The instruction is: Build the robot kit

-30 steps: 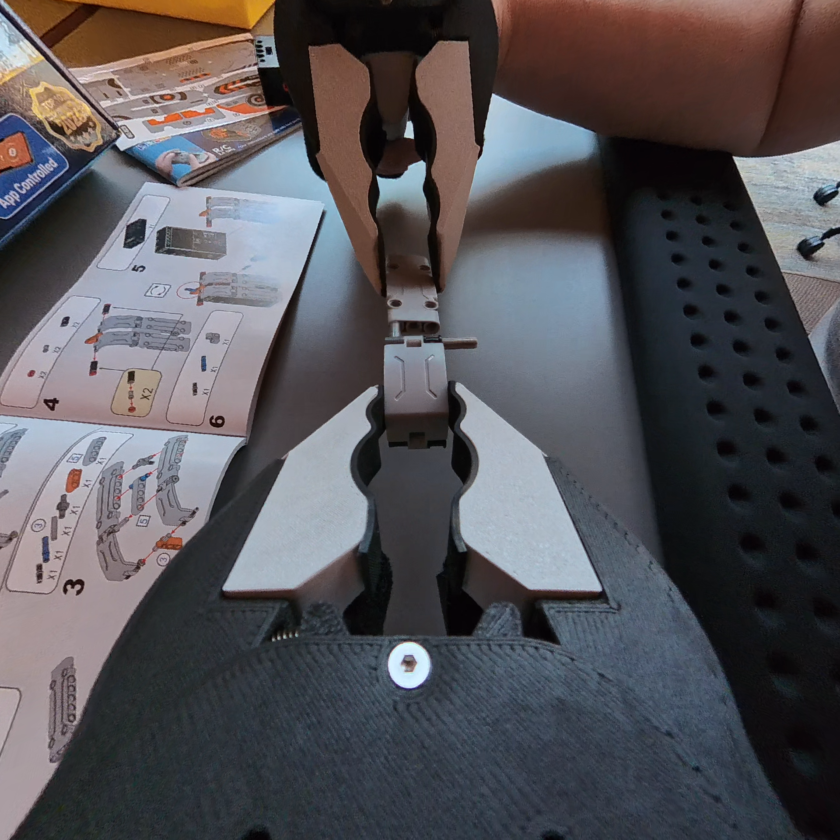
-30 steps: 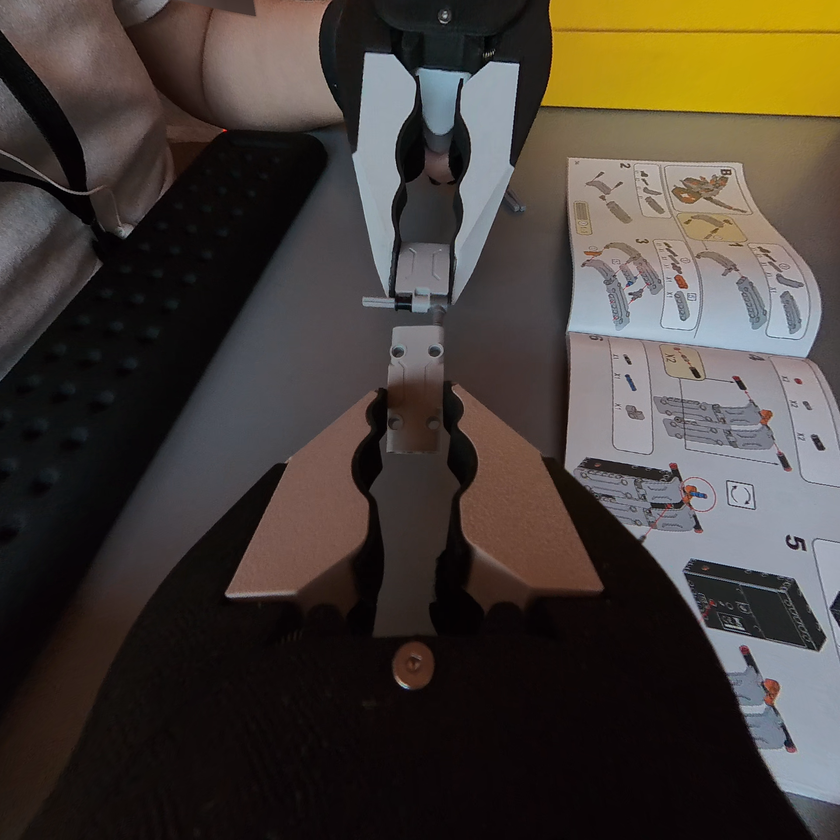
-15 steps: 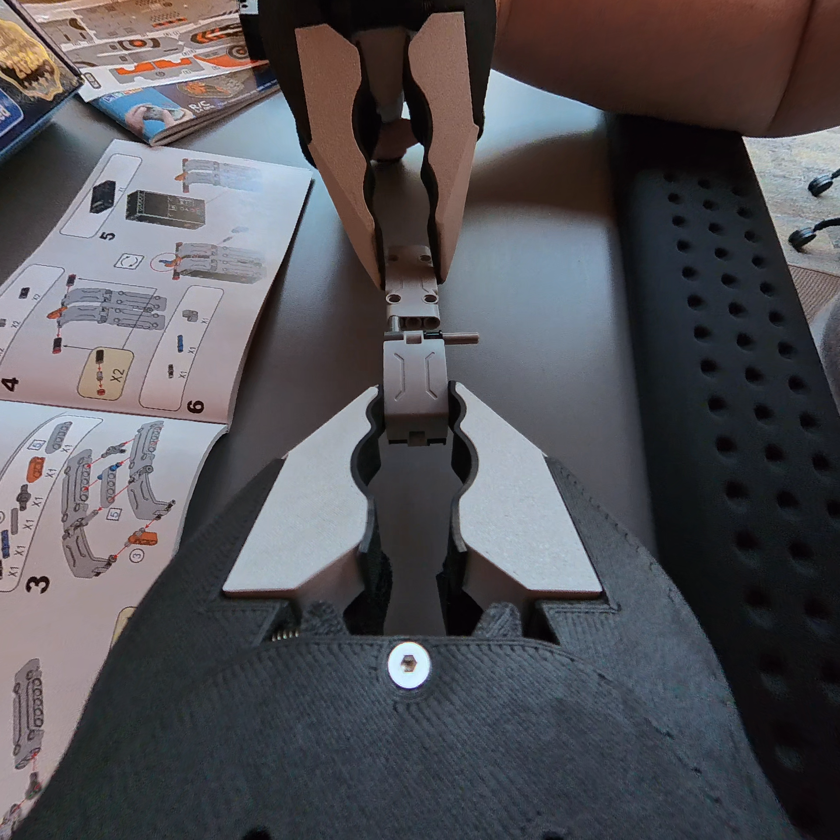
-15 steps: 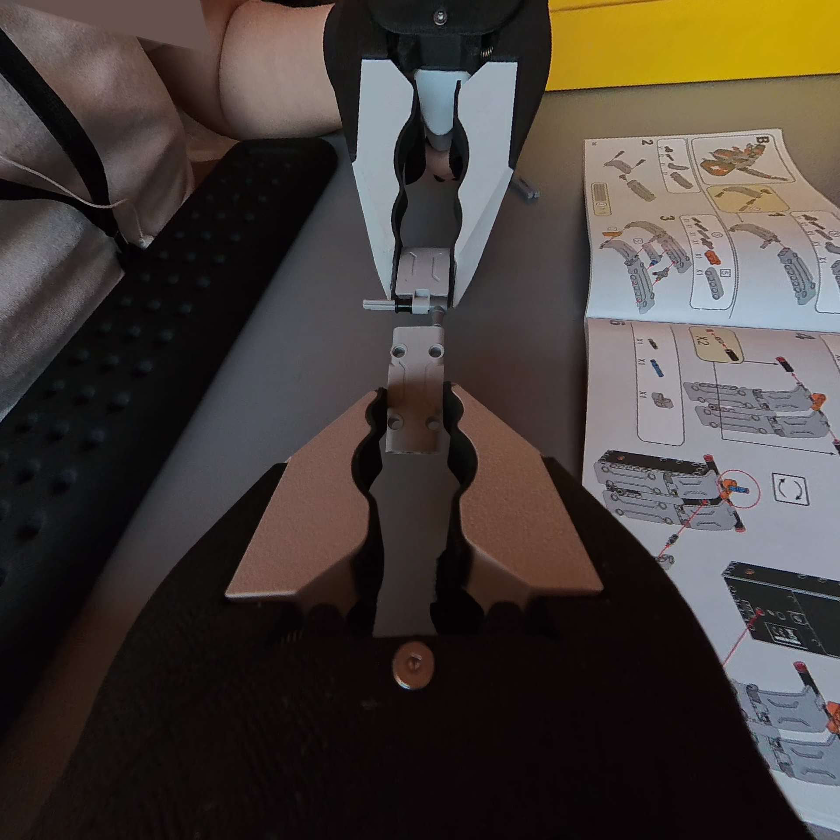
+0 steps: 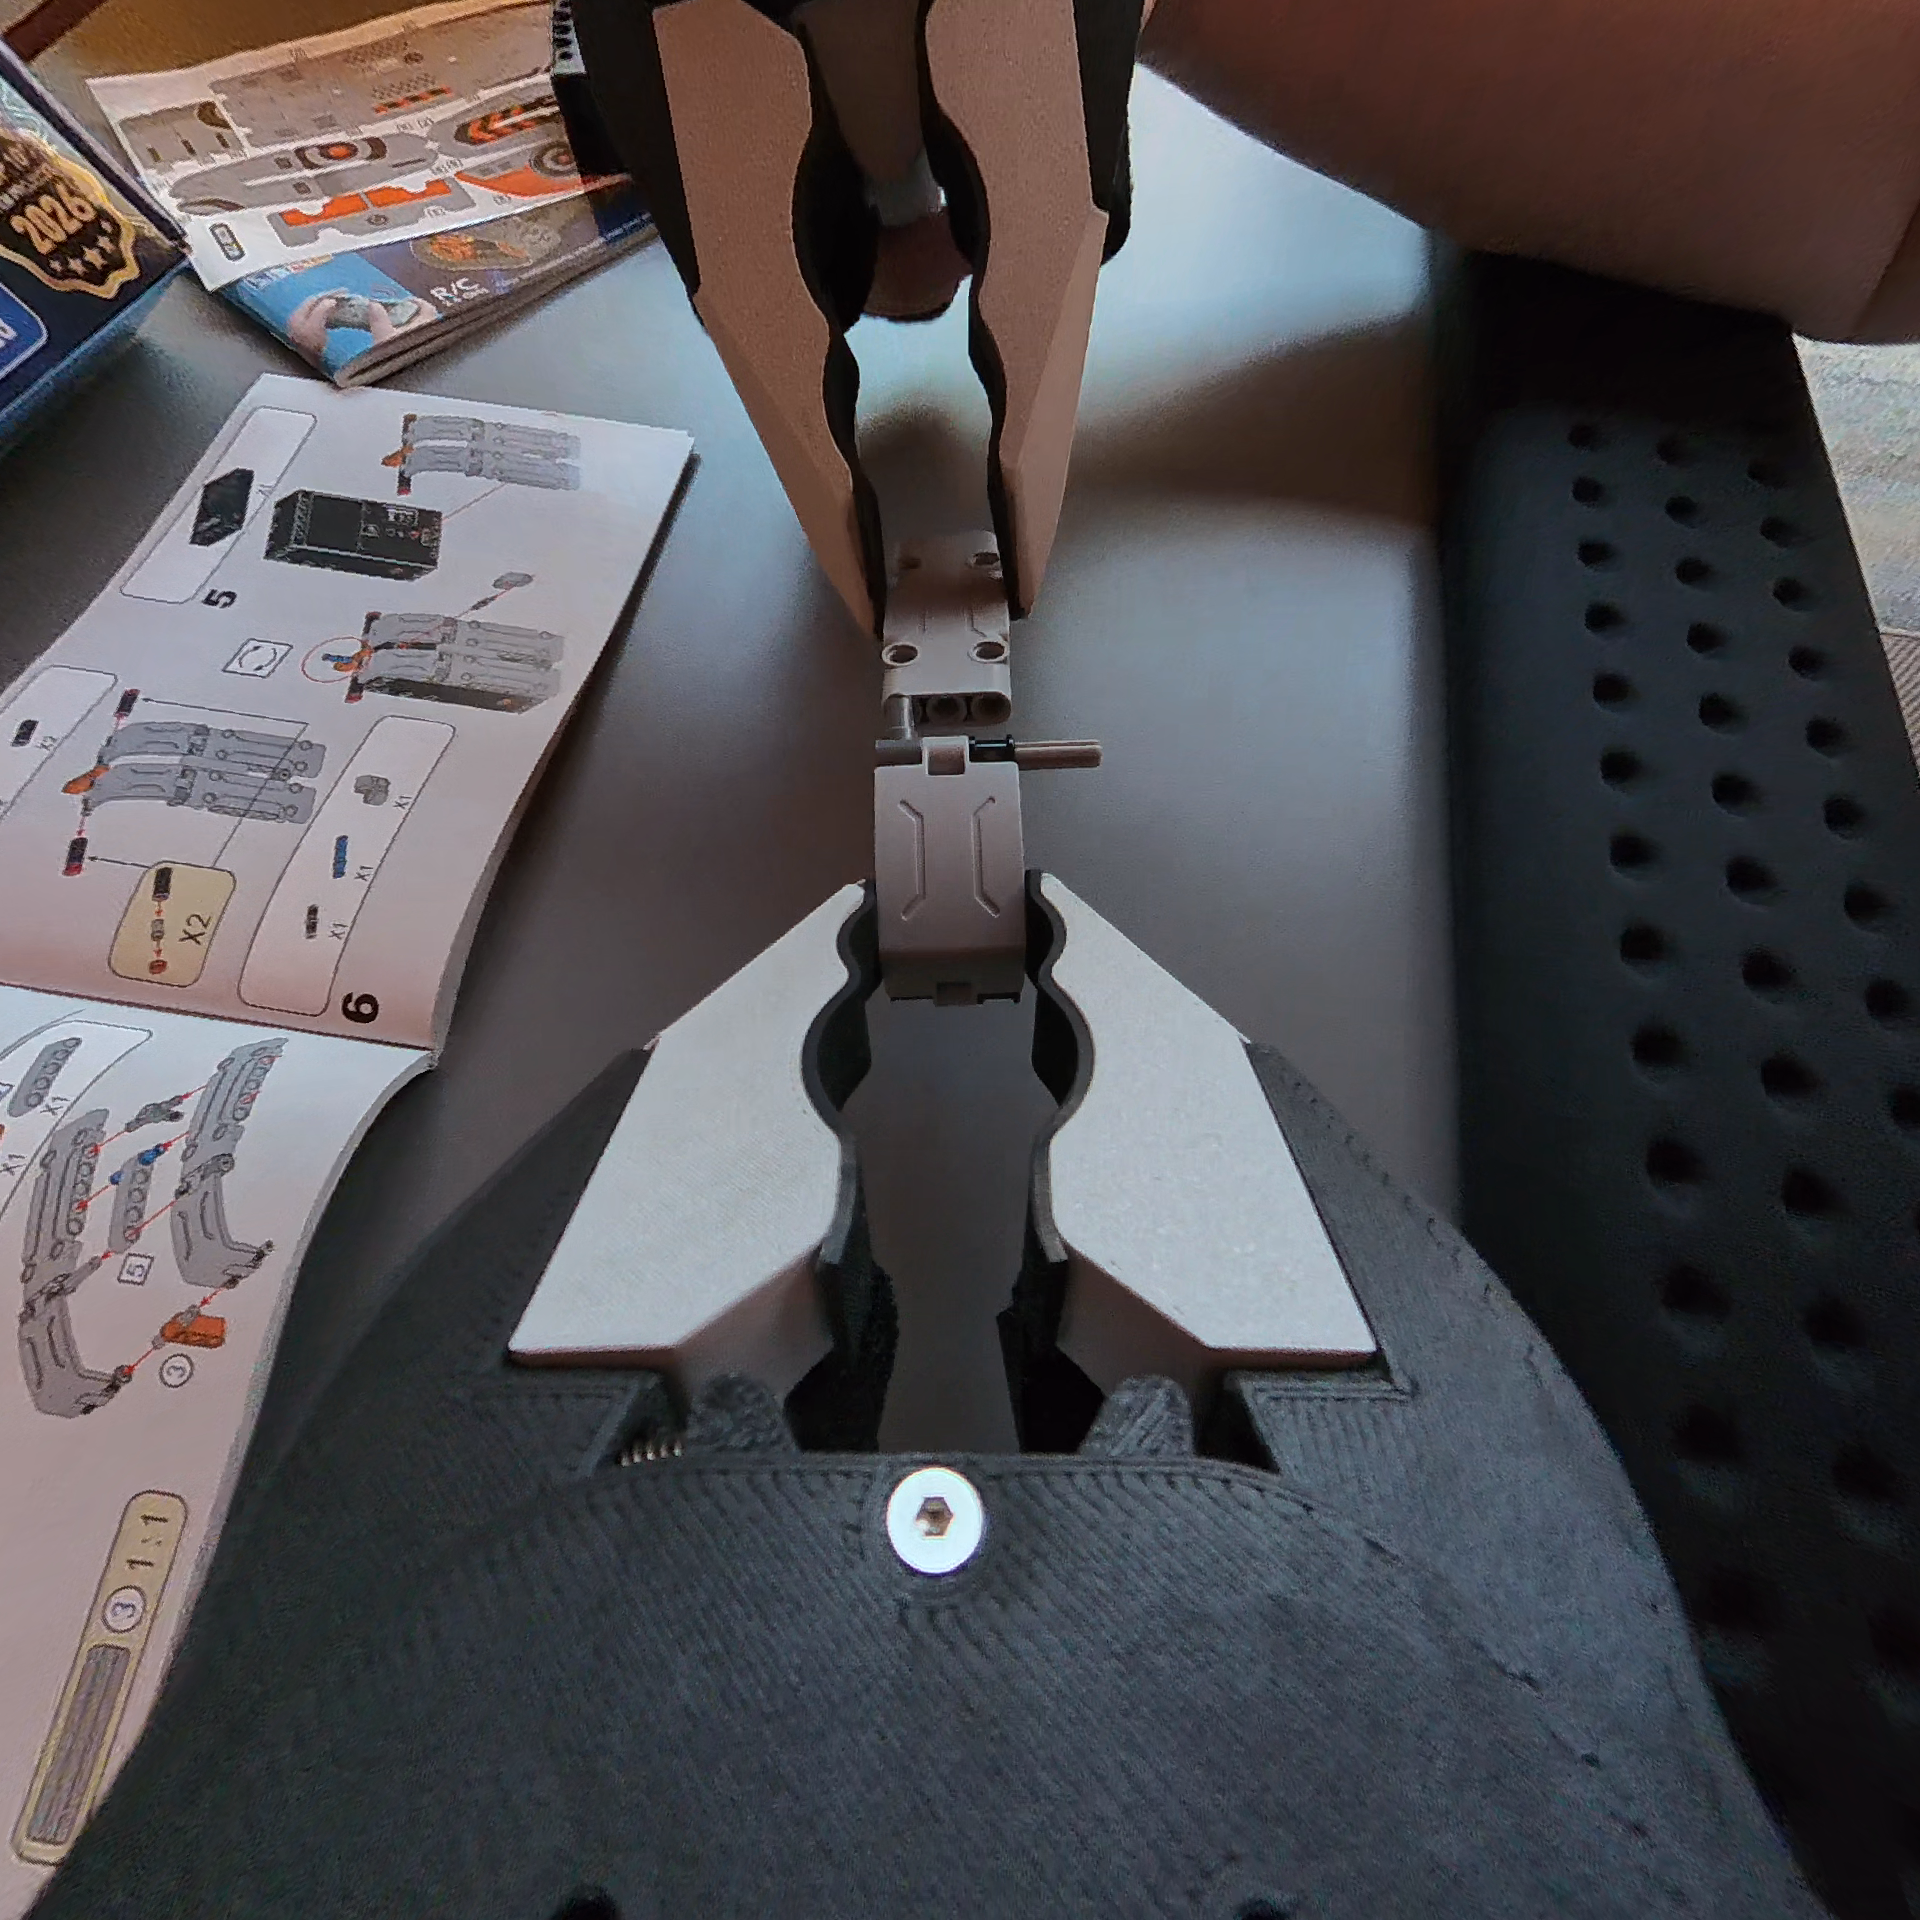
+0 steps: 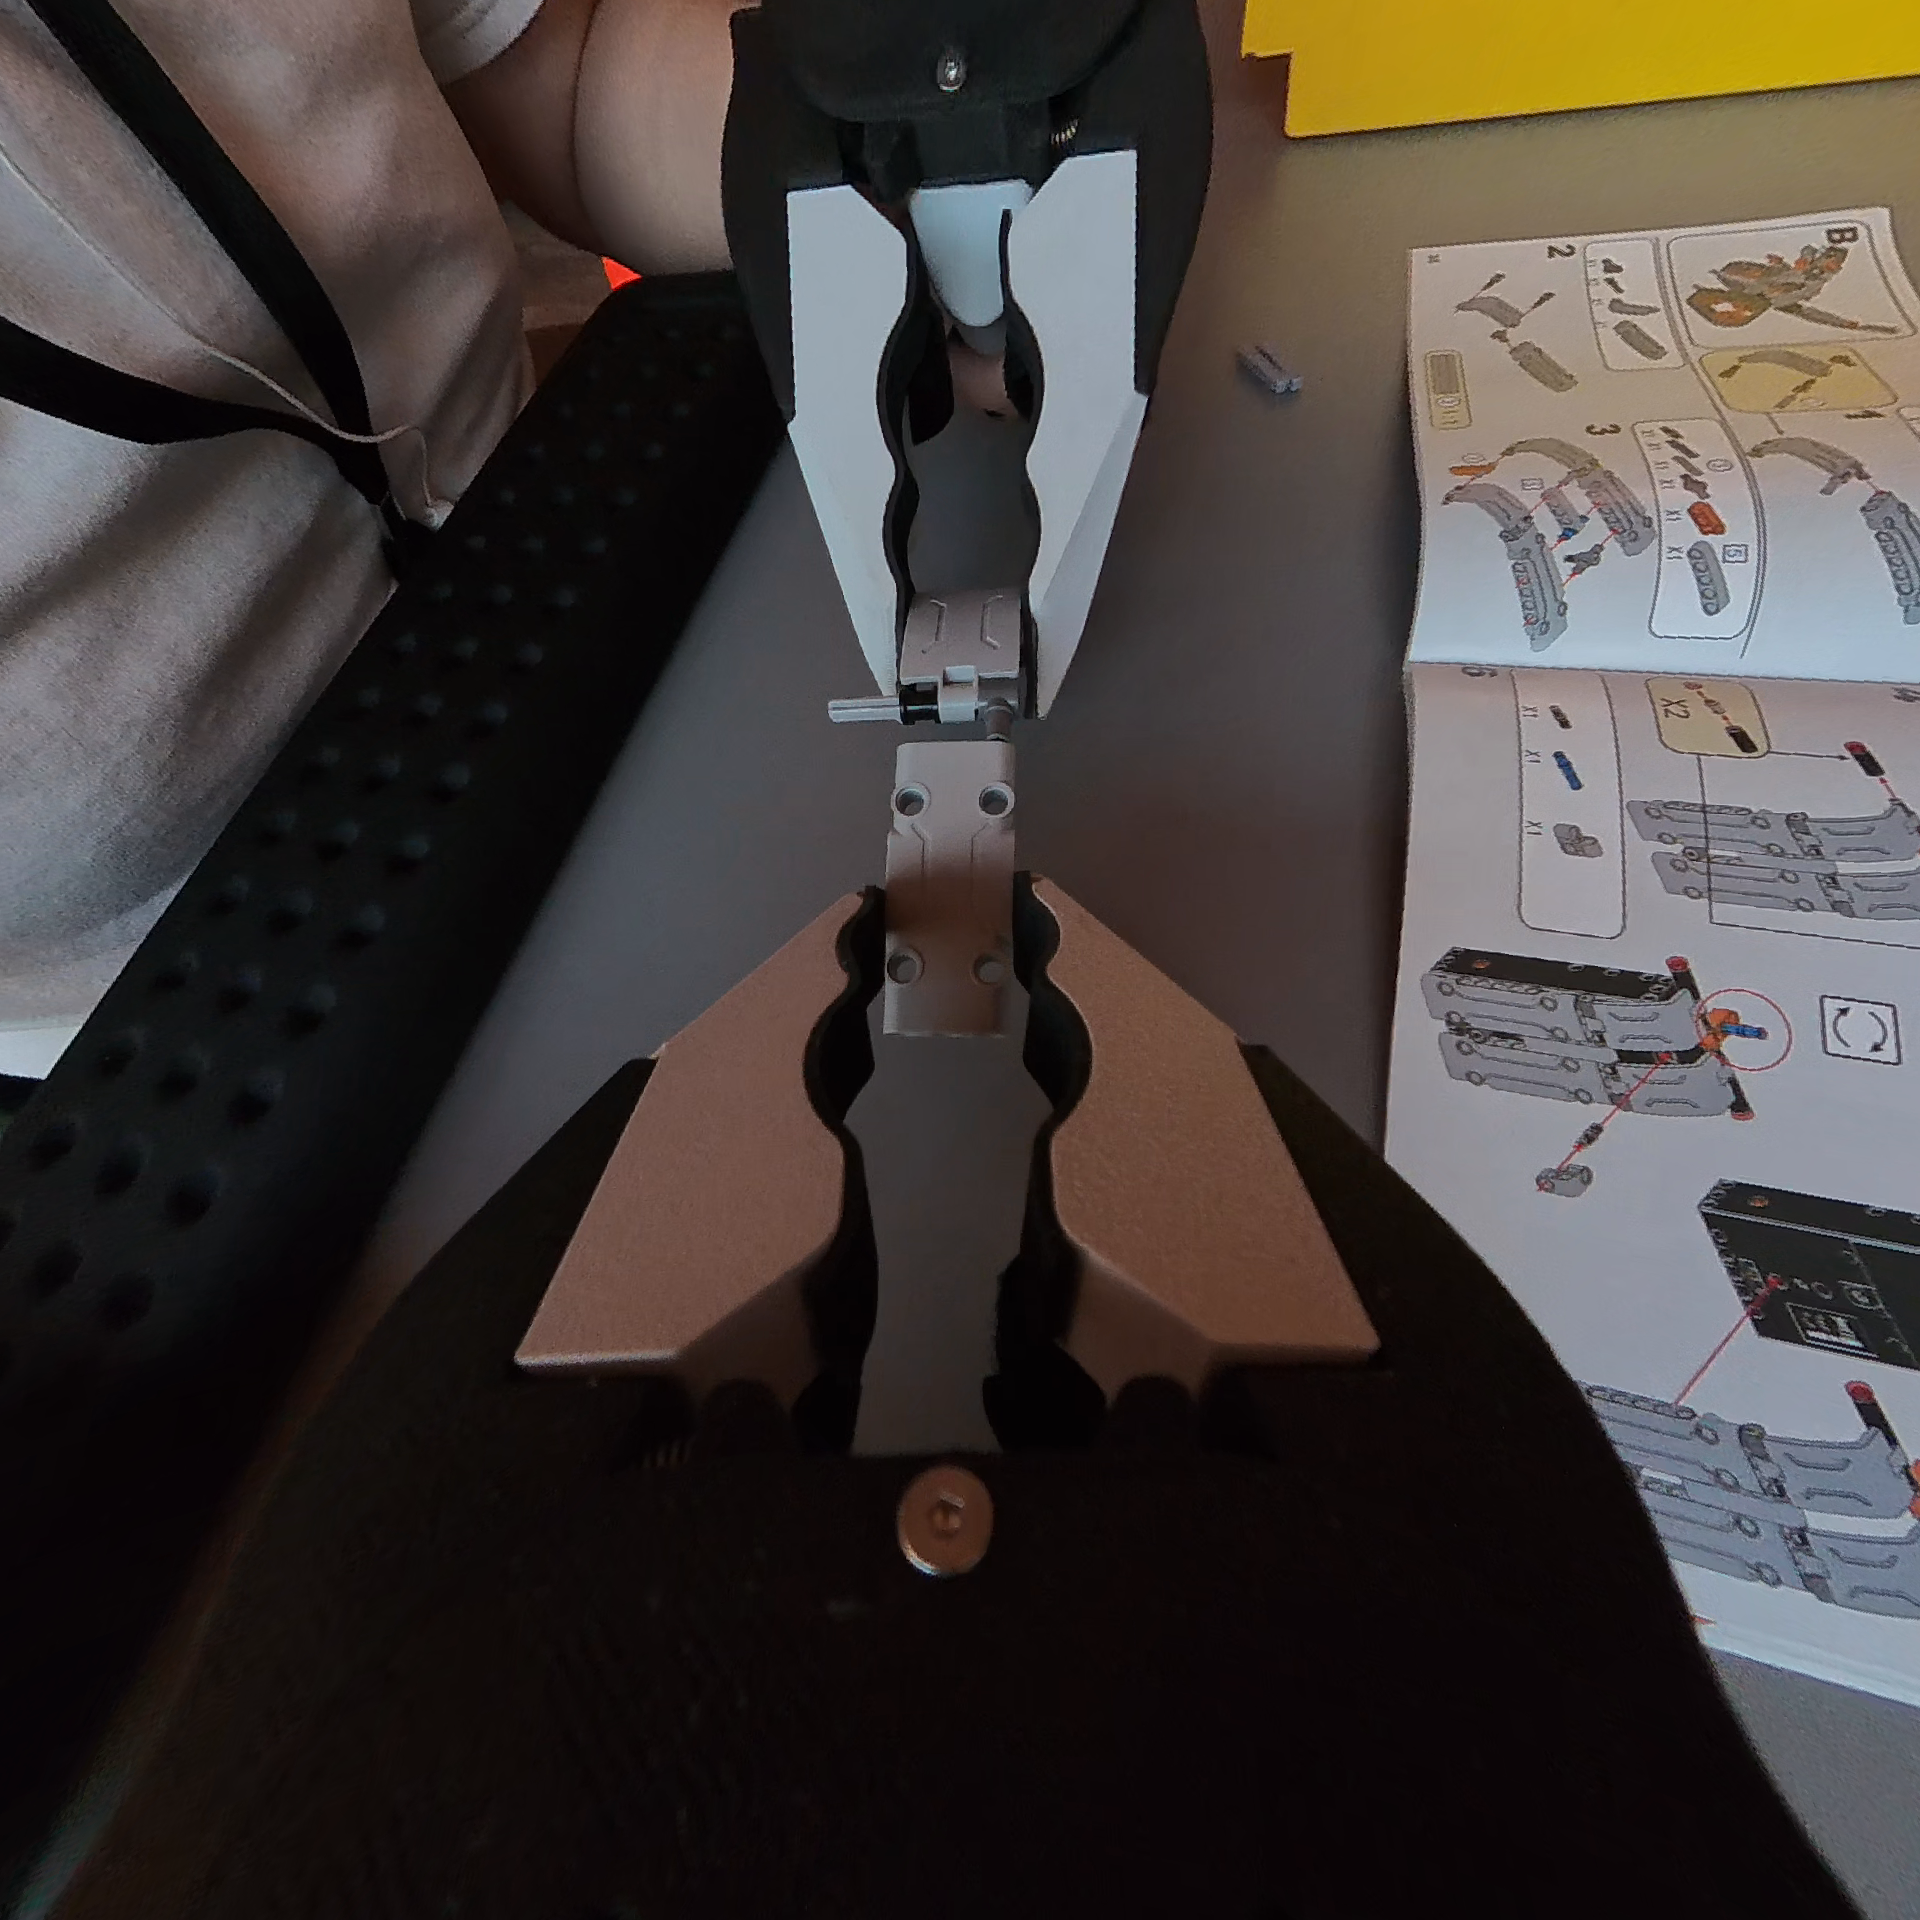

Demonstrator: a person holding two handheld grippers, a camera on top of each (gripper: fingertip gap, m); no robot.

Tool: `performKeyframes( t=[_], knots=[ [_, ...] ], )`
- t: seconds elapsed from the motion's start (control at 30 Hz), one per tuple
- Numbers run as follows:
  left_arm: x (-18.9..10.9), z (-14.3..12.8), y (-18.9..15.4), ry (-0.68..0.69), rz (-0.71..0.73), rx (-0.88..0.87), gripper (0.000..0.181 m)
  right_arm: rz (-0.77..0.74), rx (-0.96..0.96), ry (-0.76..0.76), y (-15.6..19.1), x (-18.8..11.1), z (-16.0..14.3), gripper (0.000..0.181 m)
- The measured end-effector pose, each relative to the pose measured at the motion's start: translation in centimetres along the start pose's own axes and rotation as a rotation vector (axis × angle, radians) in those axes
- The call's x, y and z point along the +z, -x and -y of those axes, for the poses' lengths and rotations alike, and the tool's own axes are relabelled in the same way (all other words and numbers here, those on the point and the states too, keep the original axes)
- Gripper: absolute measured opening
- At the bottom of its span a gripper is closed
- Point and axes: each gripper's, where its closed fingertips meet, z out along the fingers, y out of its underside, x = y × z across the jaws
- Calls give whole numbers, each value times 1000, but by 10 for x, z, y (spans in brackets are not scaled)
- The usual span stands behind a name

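In the left wrist view, my left gripper [image 5: 945, 894] is shut on a grey panel piece [image 5: 945, 862] with a thin axle [image 5: 1055, 753] sticking out sideways at its far end. My right gripper [image 5: 948, 613] faces it from above, shut on a grey piece with round holes [image 5: 945, 665]. The two pieces meet end to end above the dark table, with a small pin between them at one corner. In the right wrist view, my right gripper [image 6: 948, 888] holds the holed piece [image 6: 951, 821], and the left gripper [image 6: 961, 707] holds the panel piece [image 6: 961, 644].
An open instruction booklet [image 5: 312, 727] [image 6: 1662, 831] lies beside the grippers. A black perforated mat [image 5: 1714, 935] [image 6: 260, 883] runs along the other side. A small grey part [image 6: 1270, 369], a yellow box [image 6: 1558, 62], a blue box [image 5: 52, 260] and a leaflet [image 5: 395, 208] lie farther off. A person's arm [image 5: 1558, 135] is close. My hands' fingertips stand some 5 cm from each other.
Both grippers keep their hold and the two pieces stay end to end. The pair has shifted slightly over the table, so the booklet slides in both views.
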Motion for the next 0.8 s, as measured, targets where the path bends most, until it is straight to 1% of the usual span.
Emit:
performKeyframes(
  t=[0.23, 0.8],
  knots=[
    [-1, 6, -4, -18, 21, -12, 26, -4, -4, -10, 4, -3, 4, 23],
    [-1, 6, -1, -25, 33, -25, 26, -31, -27, -17, 2, -5, 7, 23]
  ],
)
